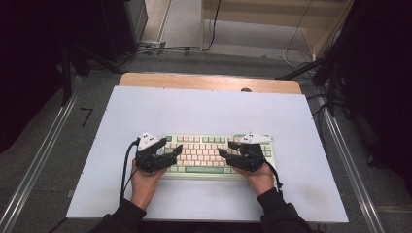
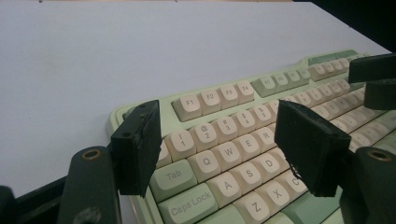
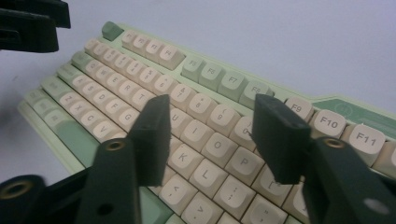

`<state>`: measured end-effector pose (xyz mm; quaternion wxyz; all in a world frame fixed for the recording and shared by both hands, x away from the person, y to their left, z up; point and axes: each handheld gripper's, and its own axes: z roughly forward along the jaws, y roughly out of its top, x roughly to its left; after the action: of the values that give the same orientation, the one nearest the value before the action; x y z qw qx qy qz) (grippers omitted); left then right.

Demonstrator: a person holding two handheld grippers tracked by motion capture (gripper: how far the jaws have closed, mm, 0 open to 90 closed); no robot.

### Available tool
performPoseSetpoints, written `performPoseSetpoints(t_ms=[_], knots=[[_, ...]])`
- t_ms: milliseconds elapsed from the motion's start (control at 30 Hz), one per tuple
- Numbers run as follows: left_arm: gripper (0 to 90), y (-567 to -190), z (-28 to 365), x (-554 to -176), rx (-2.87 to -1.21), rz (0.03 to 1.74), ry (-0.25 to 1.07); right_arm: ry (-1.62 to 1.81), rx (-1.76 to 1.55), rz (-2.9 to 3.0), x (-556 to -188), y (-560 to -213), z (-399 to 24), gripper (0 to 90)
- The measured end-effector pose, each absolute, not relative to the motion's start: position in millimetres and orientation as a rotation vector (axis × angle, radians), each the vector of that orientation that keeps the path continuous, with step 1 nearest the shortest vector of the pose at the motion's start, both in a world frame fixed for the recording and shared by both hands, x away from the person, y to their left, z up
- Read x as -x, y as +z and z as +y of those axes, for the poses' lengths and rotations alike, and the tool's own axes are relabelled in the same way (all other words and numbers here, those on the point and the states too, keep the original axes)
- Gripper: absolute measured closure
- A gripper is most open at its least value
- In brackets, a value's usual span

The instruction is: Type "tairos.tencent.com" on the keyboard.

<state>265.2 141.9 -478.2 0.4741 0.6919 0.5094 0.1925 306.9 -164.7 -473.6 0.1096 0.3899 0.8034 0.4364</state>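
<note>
Scene: keyboard [image 1: 214,154] is seen lying flat mid-table | left gripper [image 1: 177,150] is held apart over its left keys | right gripper [image 1: 224,149] is held apart over its right keys, nothing clamped | Risk: neighbouring keys could be struck by spread jaws.

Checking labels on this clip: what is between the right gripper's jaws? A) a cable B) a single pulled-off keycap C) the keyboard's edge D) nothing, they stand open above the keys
D: in the right gripper view the right gripper has its jaws apart over the keyboard, with only keys seen through the gap and nothing pinched.
</note>
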Motion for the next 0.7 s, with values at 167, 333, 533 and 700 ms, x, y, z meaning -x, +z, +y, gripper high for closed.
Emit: performPoseSetpoints(t_ms=[167, 333, 533, 700], knots=[[32.1, -478, 142, -265, -1.695, 1.245, 0.475, 1.283, -1.141, 2.388, -304, -471, -165, 29.7], [32.1, -478, 143, -265, -1.693, 1.246, 0.476, 1.285, -1.123, 2.403, -299, -469, -164, 28.4], [32.0, -478, 143, -265, -1.693, 1.245, 0.479, 1.279, -1.113, 2.418, -296, -469, -163, 31.8], [32.1, -478, 143, -265, -1.692, 1.246, 0.479, 1.264, -1.084, 2.428, -292, -471, -162, 44.3]])
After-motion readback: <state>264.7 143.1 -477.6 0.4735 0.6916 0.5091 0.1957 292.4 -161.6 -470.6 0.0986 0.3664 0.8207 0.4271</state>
